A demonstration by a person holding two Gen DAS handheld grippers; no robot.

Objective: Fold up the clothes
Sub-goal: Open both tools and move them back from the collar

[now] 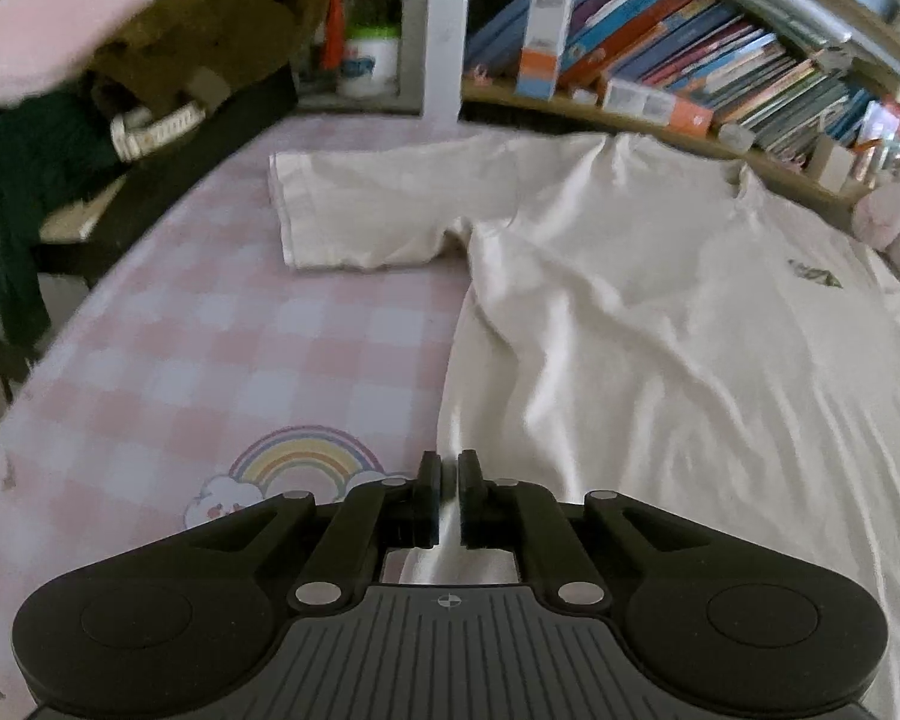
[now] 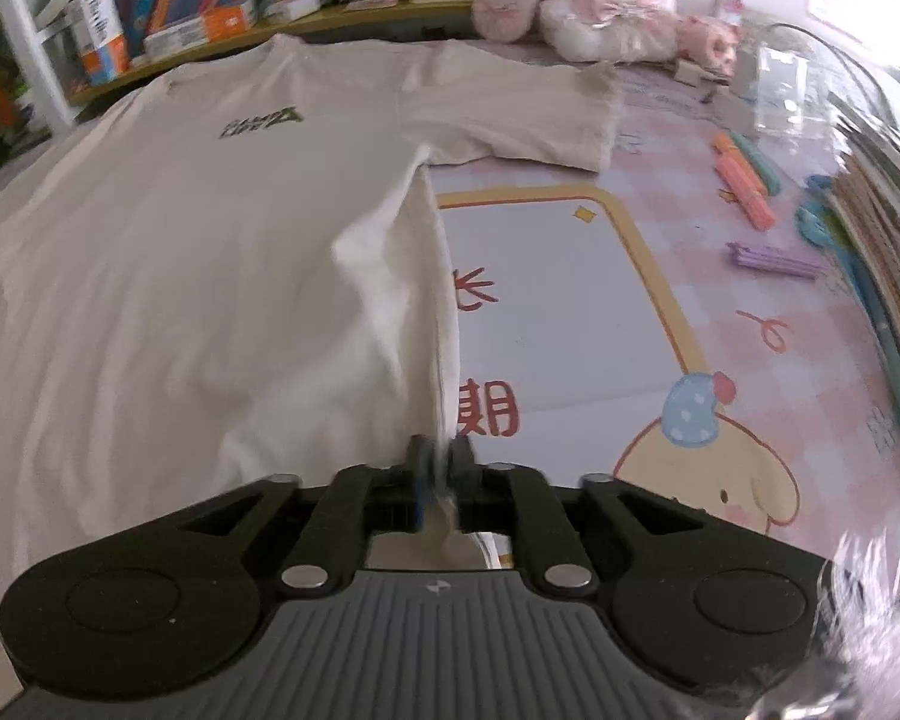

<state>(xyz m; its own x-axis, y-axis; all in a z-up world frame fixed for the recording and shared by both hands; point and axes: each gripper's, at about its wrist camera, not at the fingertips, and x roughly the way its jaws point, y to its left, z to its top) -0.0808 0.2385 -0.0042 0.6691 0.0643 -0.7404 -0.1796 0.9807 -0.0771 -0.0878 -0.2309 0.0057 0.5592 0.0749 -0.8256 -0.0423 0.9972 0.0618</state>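
A: Where does the left wrist view sit?
B: Just behind the left gripper [image 1: 449,480], angled down, close over the T-shirt [image 1: 660,312].
A: The right one?
B: Behind the right gripper [image 2: 441,462], likewise. Both share the shirt ahead and the books [image 1: 690,54] beyond.

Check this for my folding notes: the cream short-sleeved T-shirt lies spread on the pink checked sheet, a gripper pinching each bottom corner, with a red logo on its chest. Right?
Not quite: the logo on the cream short-sleeved T-shirt is dark green, not red, as the right wrist view shows. The rest holds: it lies spread on the pink checked sheet, with the left gripper and right gripper each pinching a bottom corner.
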